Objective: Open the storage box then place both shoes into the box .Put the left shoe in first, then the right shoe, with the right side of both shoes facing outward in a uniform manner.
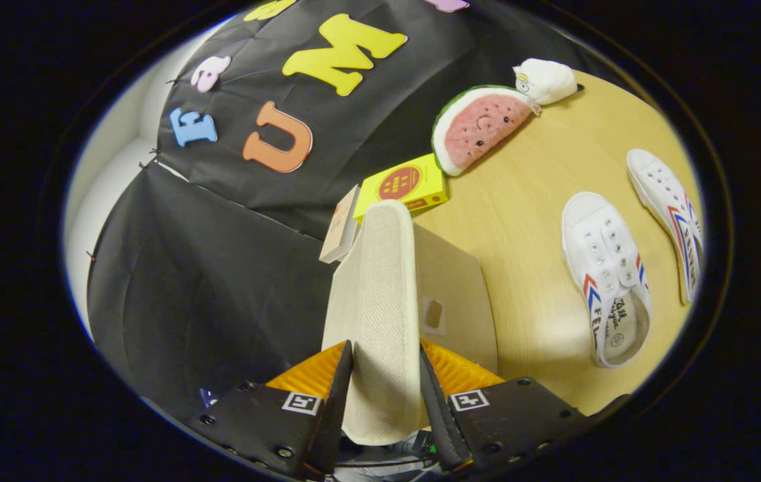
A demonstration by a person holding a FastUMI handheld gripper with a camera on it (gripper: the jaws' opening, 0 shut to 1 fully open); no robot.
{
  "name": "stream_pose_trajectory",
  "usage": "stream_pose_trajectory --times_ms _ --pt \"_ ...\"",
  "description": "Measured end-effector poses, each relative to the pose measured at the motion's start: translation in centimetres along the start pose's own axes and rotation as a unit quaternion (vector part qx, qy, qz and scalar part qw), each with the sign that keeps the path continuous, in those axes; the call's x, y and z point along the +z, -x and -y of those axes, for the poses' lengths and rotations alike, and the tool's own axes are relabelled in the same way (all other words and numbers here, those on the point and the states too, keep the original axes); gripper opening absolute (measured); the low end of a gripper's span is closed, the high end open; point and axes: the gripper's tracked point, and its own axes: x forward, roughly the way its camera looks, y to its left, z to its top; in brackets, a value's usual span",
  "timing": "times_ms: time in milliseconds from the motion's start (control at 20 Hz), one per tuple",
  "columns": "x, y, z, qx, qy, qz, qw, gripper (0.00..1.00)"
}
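My gripper [385,375] is shut on the beige fabric lid flap [377,294] of the storage box, with both fingers pressing its edge. The flap rises between the fingers and stretches away from them. The box's beige side panel [450,294] shows just right of the flap, resting on the wooden table [541,201]. Two white canvas shoes with red and blue stripes lie on the table to the right of the box: one nearer [606,278], the other [668,214] farther right. Both lie flat with their openings towards me.
Beyond the box stand a yellow carton [403,186] and a thin book [340,224]. A watermelon plush [477,127] and a small white plush [544,80] sit at the table's back, against the black cloth wall [219,268].
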Motion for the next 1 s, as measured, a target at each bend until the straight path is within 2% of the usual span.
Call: stream_pose_trajectory --times_ms 50,100,150,300,450,650,900,1000 --pt "0.1 0.3 -0.8 0.003 0.010 0.000 1.000 0.55" --pt "0.1 0.8 -1.2 0.001 0.023 0.003 1.000 0.44" --pt "1.0 0.5 -1.2 -0.032 0.020 0.029 0.999 0.33" --pt "1.0 1.0 -3.0 -0.026 0.027 0.020 0.999 0.01" --pt "2.2 1.1 -6.4 -0.016 0.046 0.024 0.999 0.01" --pt "1.3 1.6 -12.1 0.005 0.090 0.022 0.996 0.00" --pt "-0.8 -1.7 -18.2 0.016 0.136 0.013 0.991 0.00" --pt "-1.6 -3.6 -20.6 0.022 0.168 0.008 0.985 0.04"
